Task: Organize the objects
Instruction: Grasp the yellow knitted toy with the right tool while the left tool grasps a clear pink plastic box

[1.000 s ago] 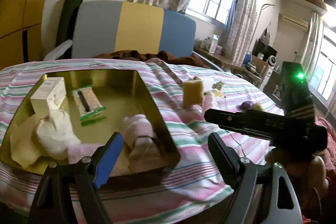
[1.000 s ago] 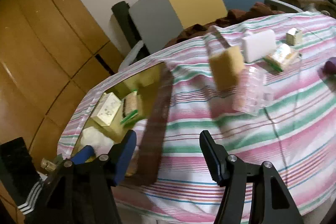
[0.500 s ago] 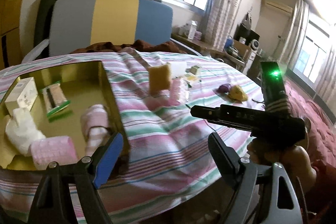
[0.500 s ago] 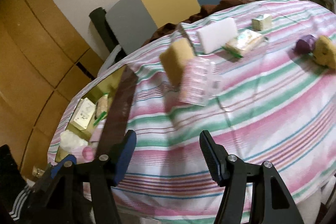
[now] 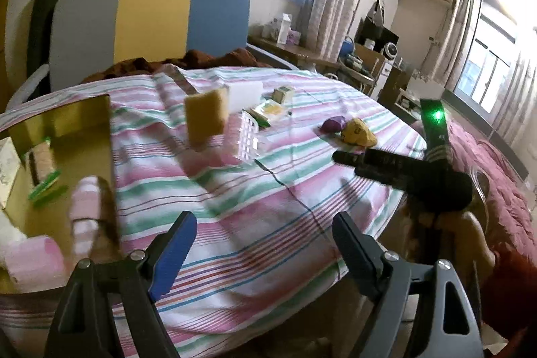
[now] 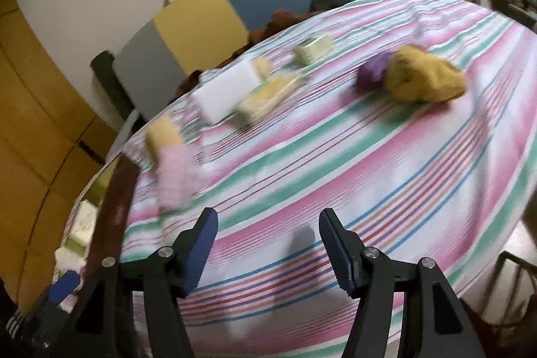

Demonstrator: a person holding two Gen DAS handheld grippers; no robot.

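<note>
A: Where the striped cloth (image 5: 255, 210) ends at your far left, what do you have?

B: You have the gold tray (image 5: 84, 136), its dark rim on the cloth. Inside it lie a white box at the edge of view, a green-edged packet (image 5: 42, 170), a pink-and-white rolled cloth (image 5: 85, 213) against the near wall and a pink roll (image 5: 33, 257) in the corner.

A: And your left gripper (image 5: 261, 244)?

B: Released and wide apart, nothing between its fingers, held over bare cloth just right of the tray.

A: Going right from there?

B: A yellow sponge (image 5: 204, 116) stands upright, with a clear pink-tinted case (image 5: 246, 140) just beside it. Behind them sit a white block (image 5: 245, 94), a flat yellow packet (image 5: 268, 109) and a small box (image 5: 283, 93). Further right, a purple lump (image 5: 332, 124) touches a crumpled yellow cloth (image 5: 360, 131).

A: And your right gripper (image 6: 268, 250)?

B: Its jaws are opening, with nothing between them, only striped cloth below. From the left camera you see it dark at the table's right edge, a green light on its body. Its own view is blurred, so the small box's print cannot be read.
</note>
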